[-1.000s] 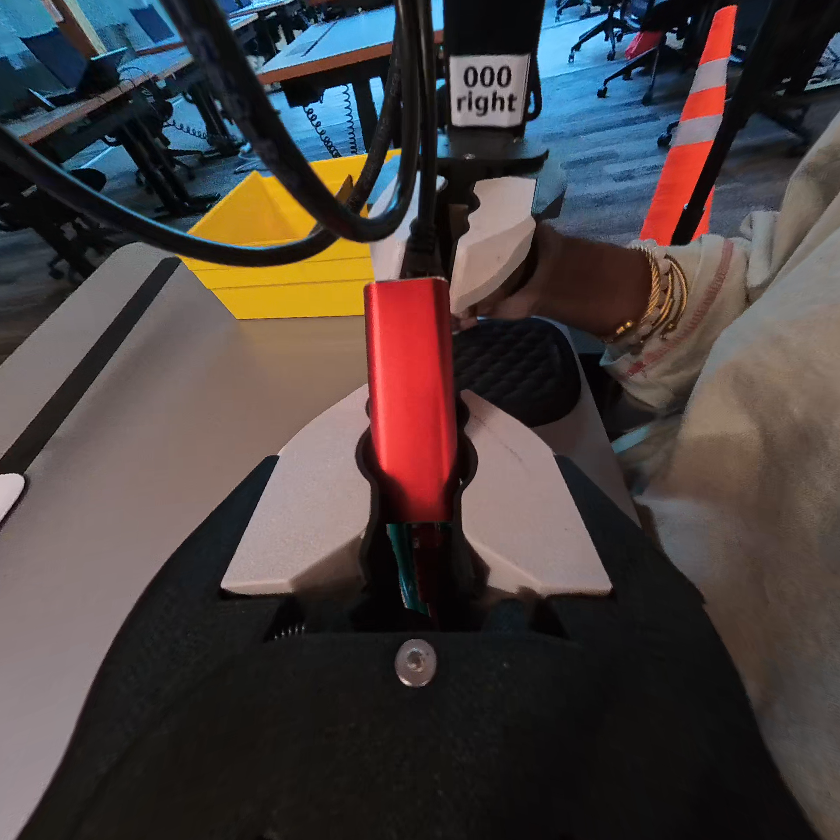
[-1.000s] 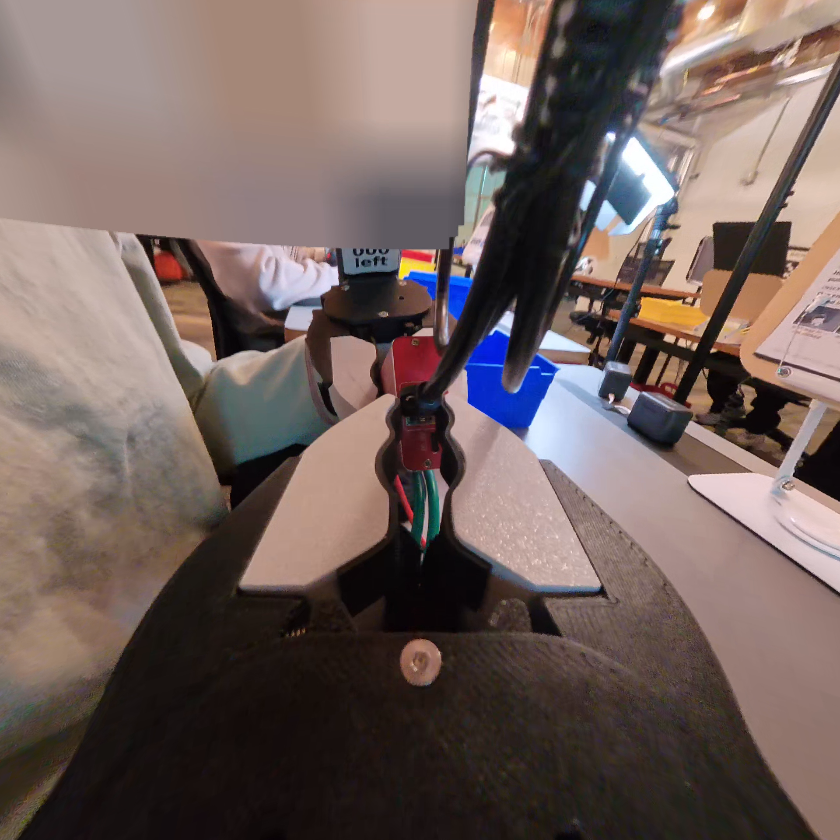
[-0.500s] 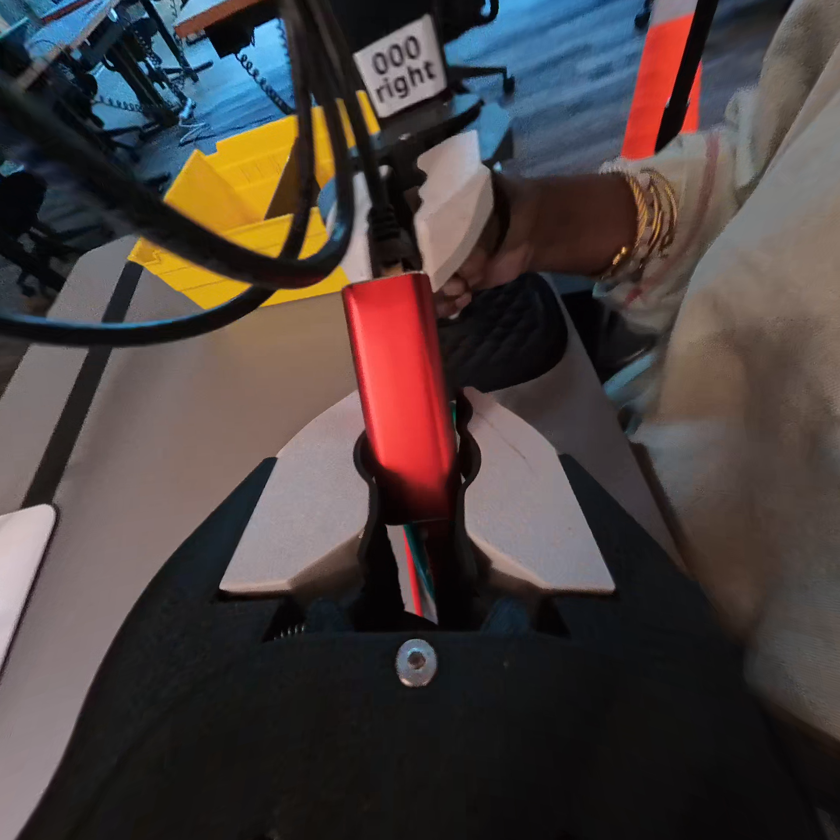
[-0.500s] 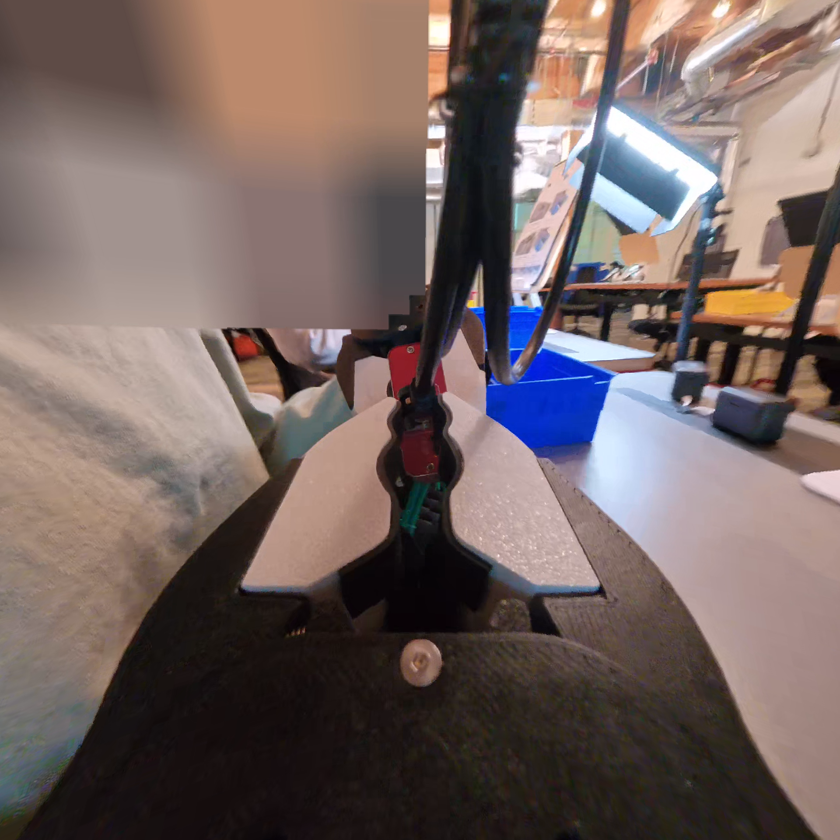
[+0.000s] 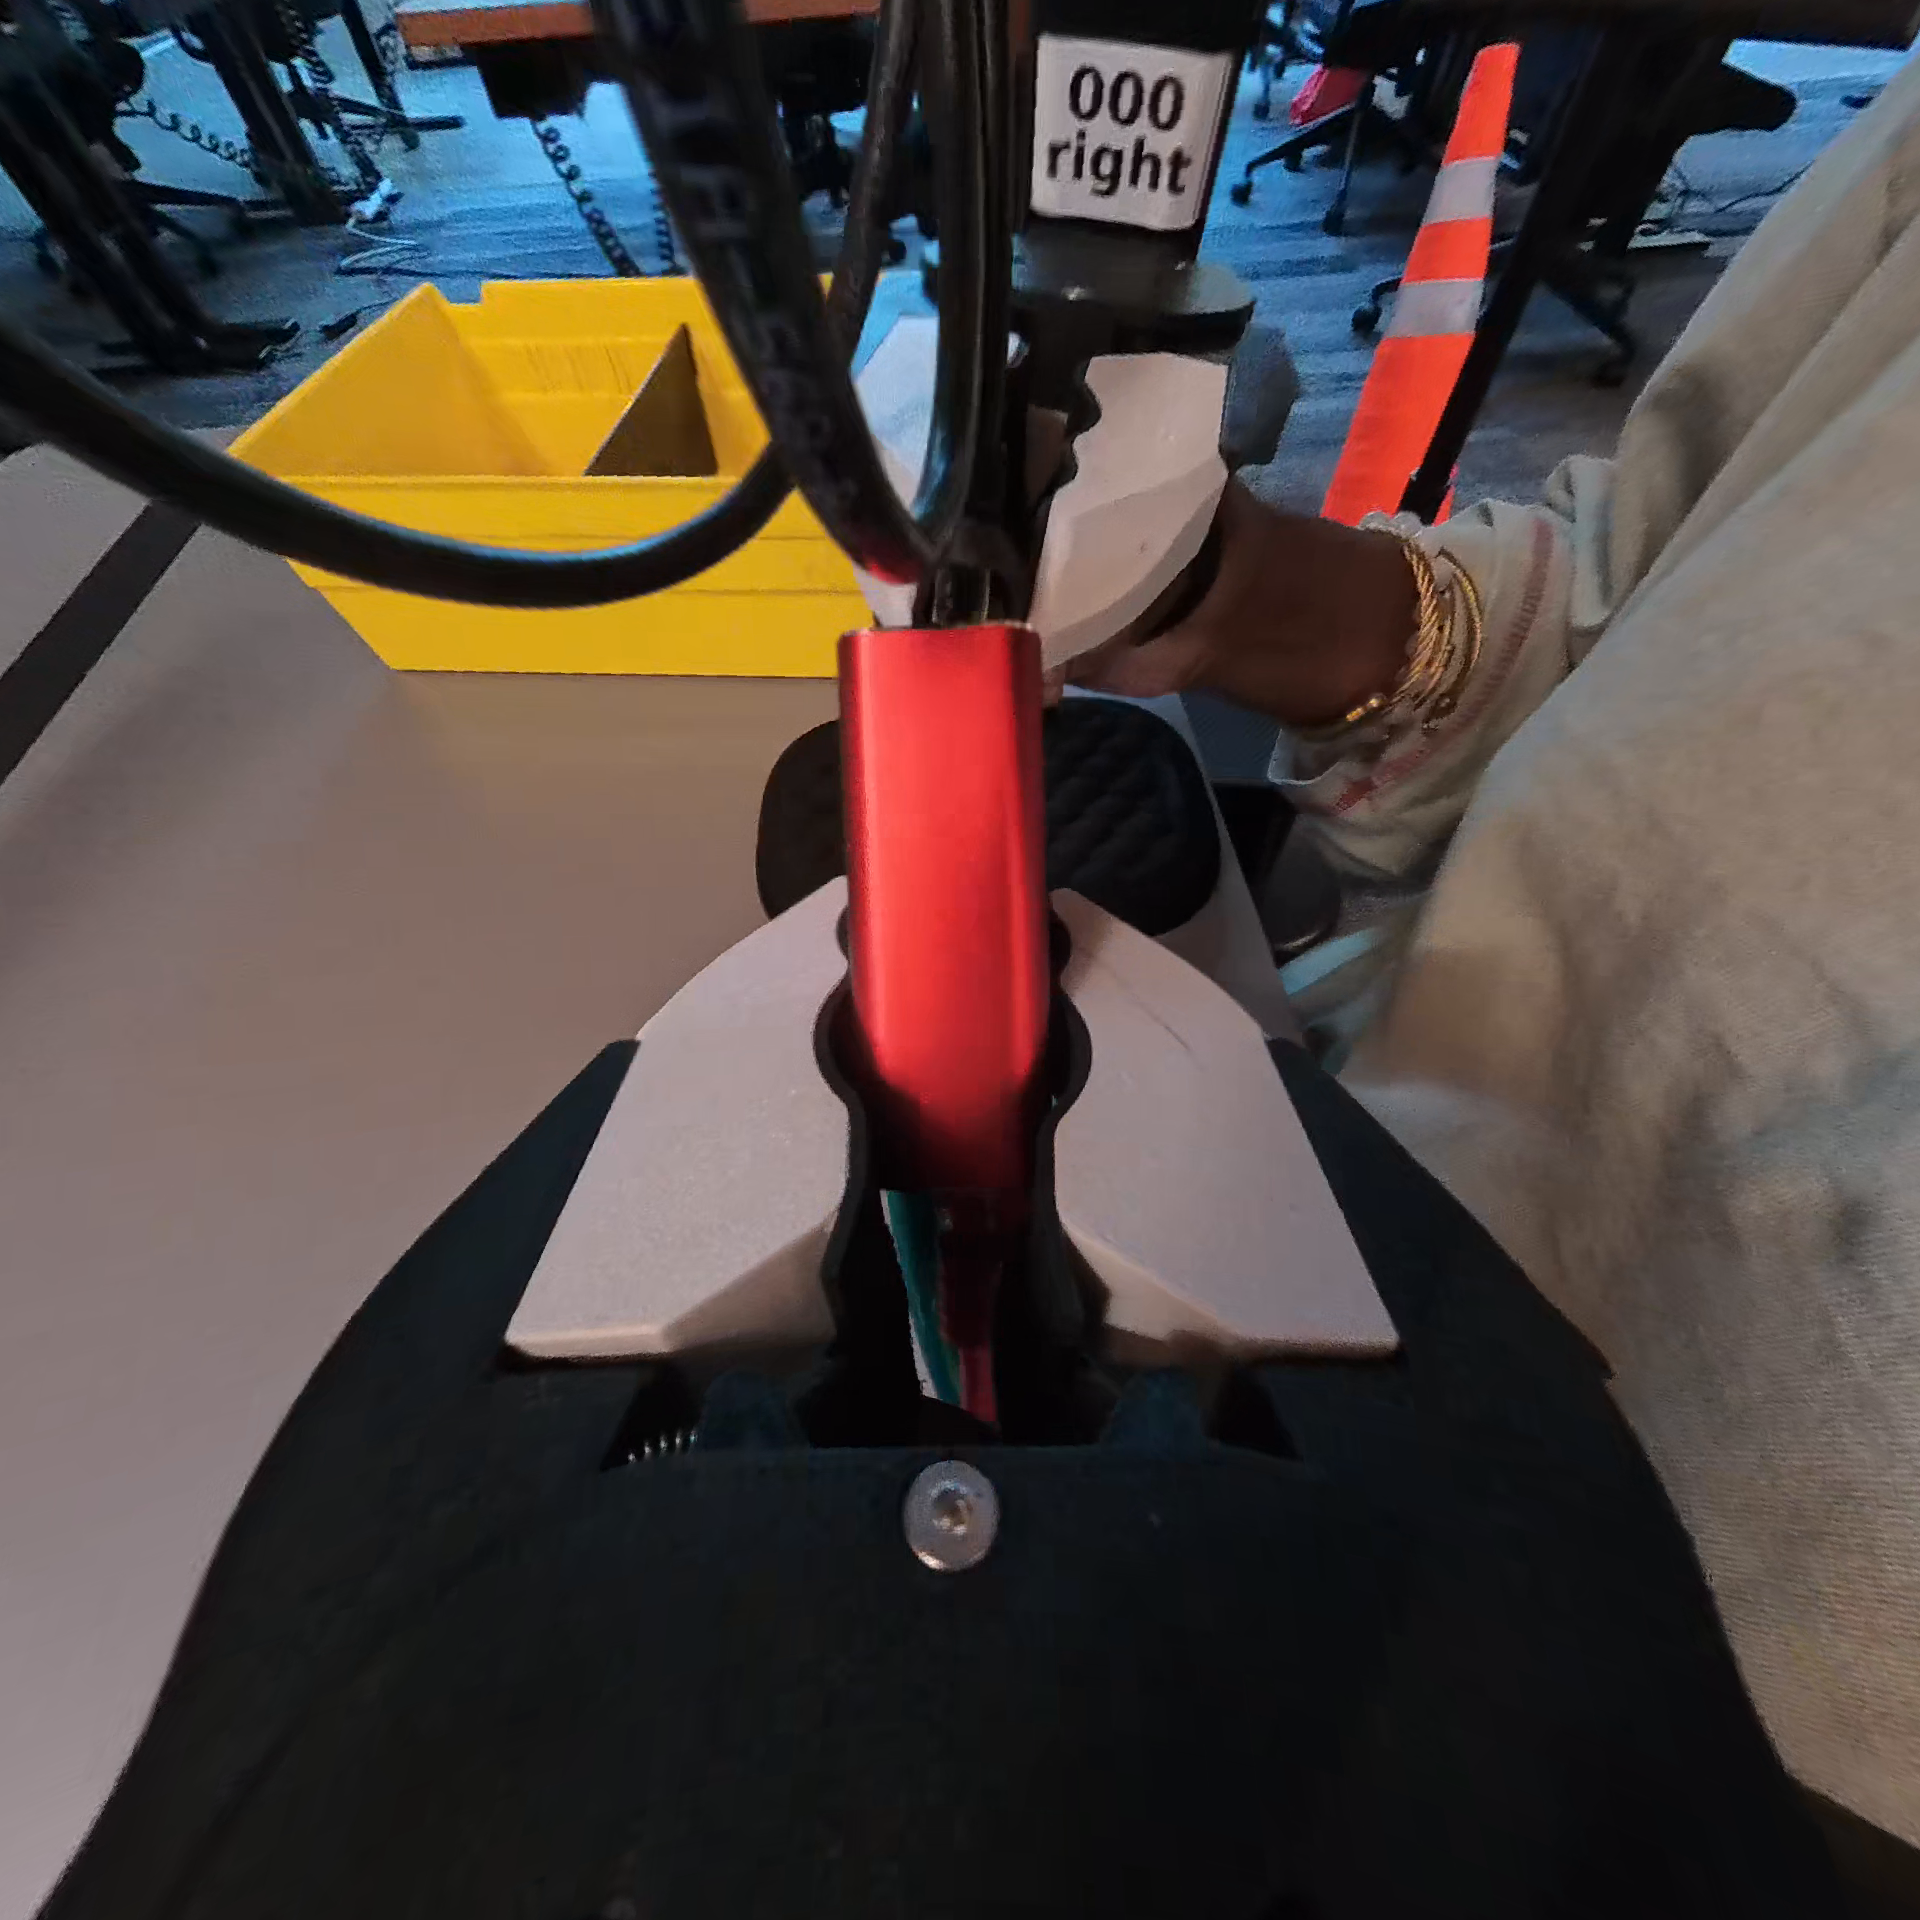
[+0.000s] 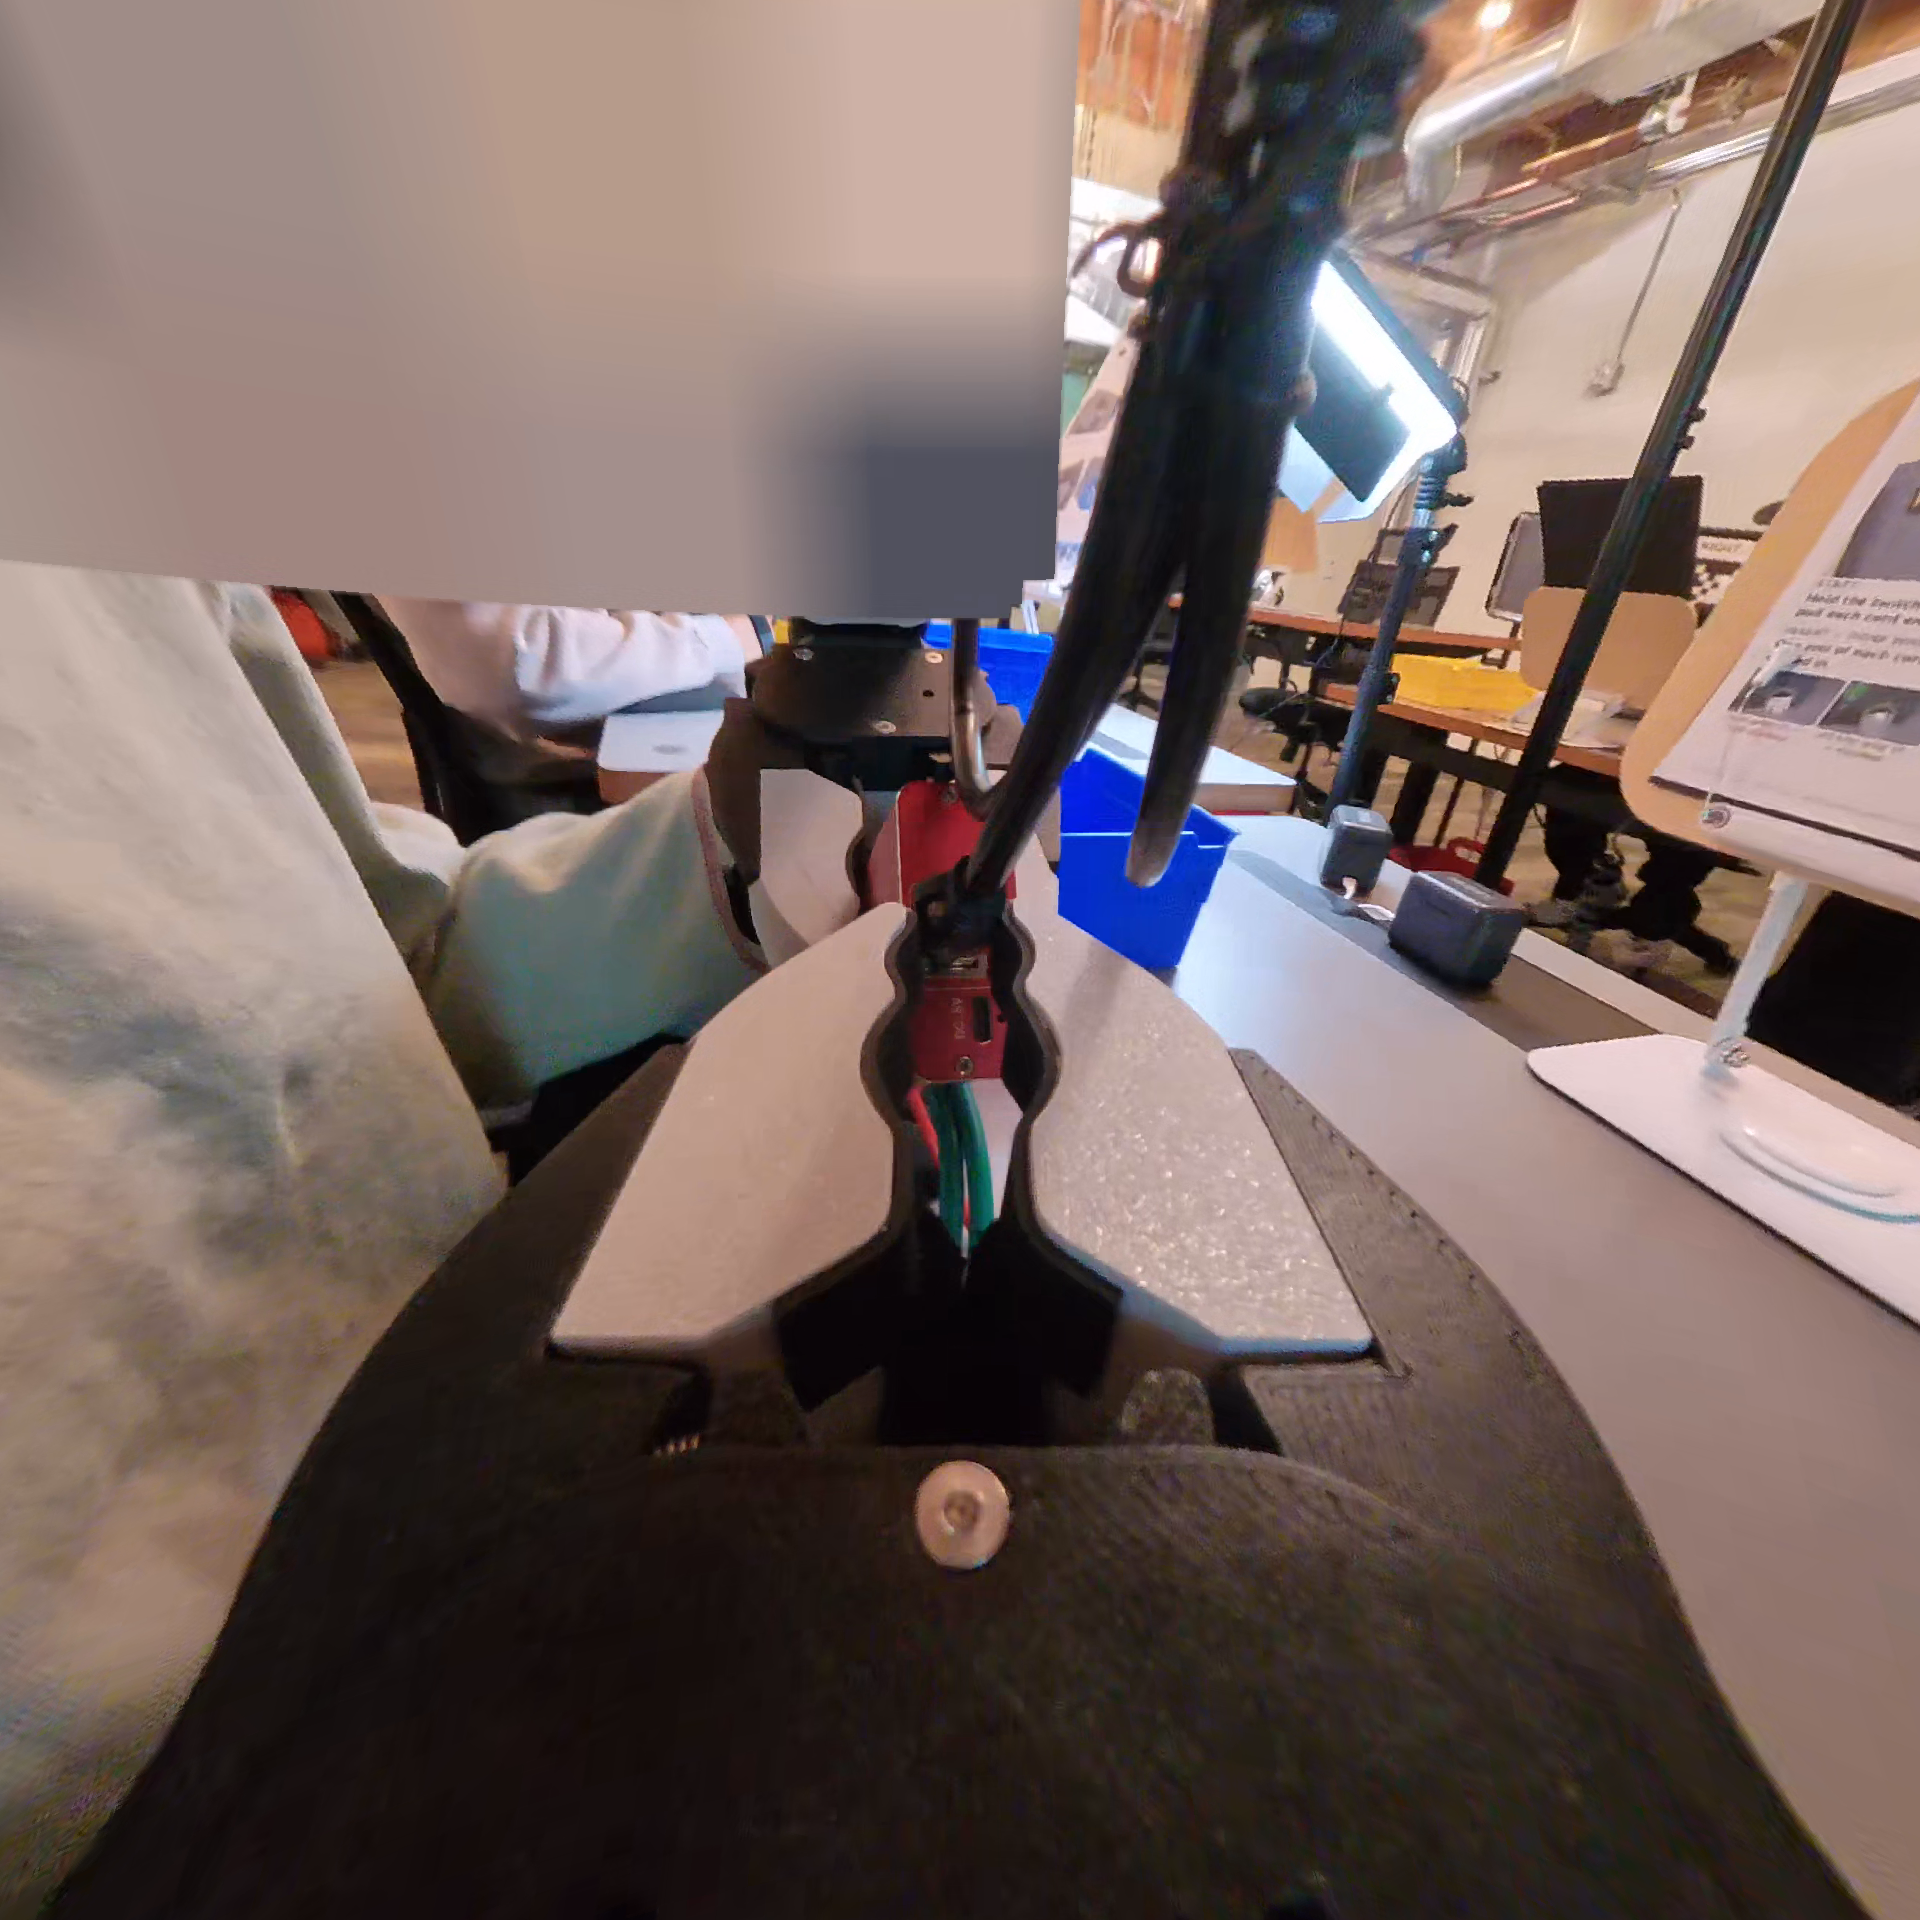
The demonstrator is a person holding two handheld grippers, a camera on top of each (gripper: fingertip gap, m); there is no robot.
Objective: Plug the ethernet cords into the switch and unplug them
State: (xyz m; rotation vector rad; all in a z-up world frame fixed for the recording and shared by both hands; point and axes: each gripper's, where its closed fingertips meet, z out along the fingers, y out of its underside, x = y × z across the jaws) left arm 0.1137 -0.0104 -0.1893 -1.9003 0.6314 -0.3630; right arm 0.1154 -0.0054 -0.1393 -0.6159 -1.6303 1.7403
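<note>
Both grippers were seen closed at opposite ends of one red switch, held up above the grey table. Starting at the left of the left wrist view, a yellow bin was seen at the far edge of the table, with black ethernet cords looping down in front of it to the far end of the switch. At the middle, the left gripper was closed on the near end of the switch, its pale fingers pressed to both sides; green and red wires were visible beneath. Beyond the switch, the right gripper was seen gripping where the cords entered. An orange cone stood farther right on the floor.

In the right wrist view, a pale sleeve was seen at the left. At the middle, the right gripper was clamped around the switch's end at the cord plug. A blue bin lay beyond, and a white stand at the right.
</note>
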